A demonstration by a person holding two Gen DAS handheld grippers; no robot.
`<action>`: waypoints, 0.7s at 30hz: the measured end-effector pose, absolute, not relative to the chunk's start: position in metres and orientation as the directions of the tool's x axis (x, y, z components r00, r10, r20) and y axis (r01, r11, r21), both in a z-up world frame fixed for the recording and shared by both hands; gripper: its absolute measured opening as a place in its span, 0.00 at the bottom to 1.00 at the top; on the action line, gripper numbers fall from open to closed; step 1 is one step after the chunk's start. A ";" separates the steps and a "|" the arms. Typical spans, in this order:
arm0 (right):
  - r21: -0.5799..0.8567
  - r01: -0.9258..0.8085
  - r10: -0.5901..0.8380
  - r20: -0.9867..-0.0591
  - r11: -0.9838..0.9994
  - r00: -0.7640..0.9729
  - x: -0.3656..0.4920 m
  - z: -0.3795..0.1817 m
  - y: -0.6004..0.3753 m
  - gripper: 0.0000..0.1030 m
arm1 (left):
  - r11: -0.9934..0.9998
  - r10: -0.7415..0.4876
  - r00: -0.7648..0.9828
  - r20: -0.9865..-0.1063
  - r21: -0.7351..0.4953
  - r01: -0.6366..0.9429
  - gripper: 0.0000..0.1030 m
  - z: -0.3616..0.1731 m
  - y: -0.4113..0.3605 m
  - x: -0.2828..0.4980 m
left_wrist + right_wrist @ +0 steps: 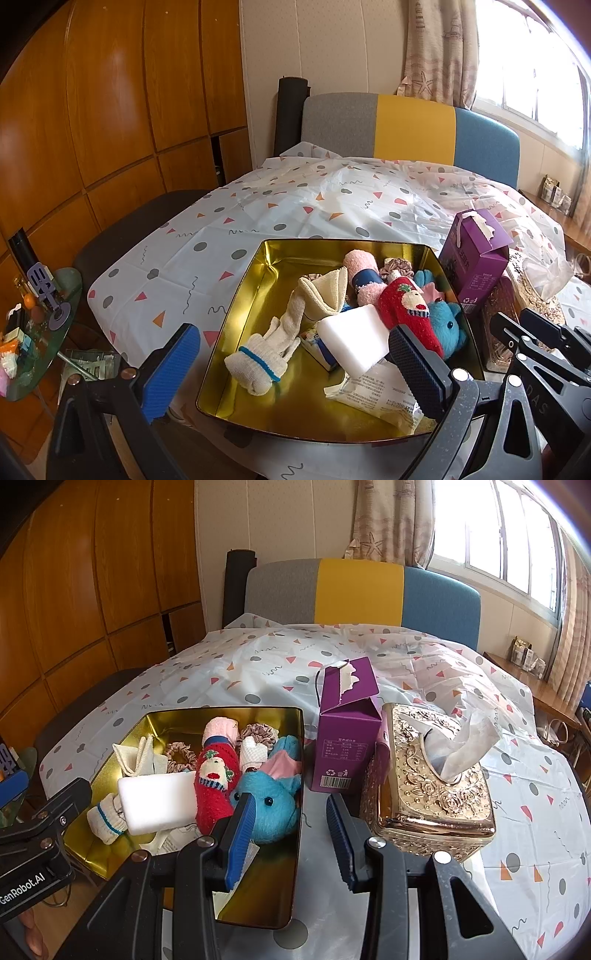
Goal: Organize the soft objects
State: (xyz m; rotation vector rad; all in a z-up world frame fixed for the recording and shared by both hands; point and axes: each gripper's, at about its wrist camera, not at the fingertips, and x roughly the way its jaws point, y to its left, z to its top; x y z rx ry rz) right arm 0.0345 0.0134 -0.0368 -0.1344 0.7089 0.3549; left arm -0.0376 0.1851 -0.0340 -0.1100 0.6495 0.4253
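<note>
A gold tin tray (258,280) (291,849) on the patterned tablecloth holds soft things: a white sponge block (352,338) (157,803), a red knitted sock (404,310) (214,786), a blue plush toy (448,326) (269,808), a white glove (258,360) (107,819), a pink towel roll (360,273) (219,729), scrunchies (181,755) and a cream cloth (325,293). My left gripper (291,369) is open and empty above the tray's near edge. My right gripper (291,823) is open and empty over the tray's right rim, its left finger in front of the plush toy.
A purple carton (347,734) (476,258) stands right of the tray. A gold ornate tissue box (432,779) sits beside it. A paper packet (376,398) lies in the tray's near corner. A small glass side table (37,332) with clutter stands at left. A chair back (362,590) is behind the table.
</note>
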 end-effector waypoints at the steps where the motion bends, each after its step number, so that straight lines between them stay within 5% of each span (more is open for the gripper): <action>1: 0.000 -0.363 0.273 -0.658 0.932 0.702 0.035 -0.037 0.013 0.39 | 0.908 0.348 0.714 -0.608 0.031 -0.417 1.00 -0.034 0.185 -0.038; 21: -0.005 -0.366 0.270 -0.665 0.931 0.696 0.035 -0.040 0.014 0.39 | 0.909 0.344 0.709 -0.615 0.030 -0.415 1.00 -0.035 0.183 -0.036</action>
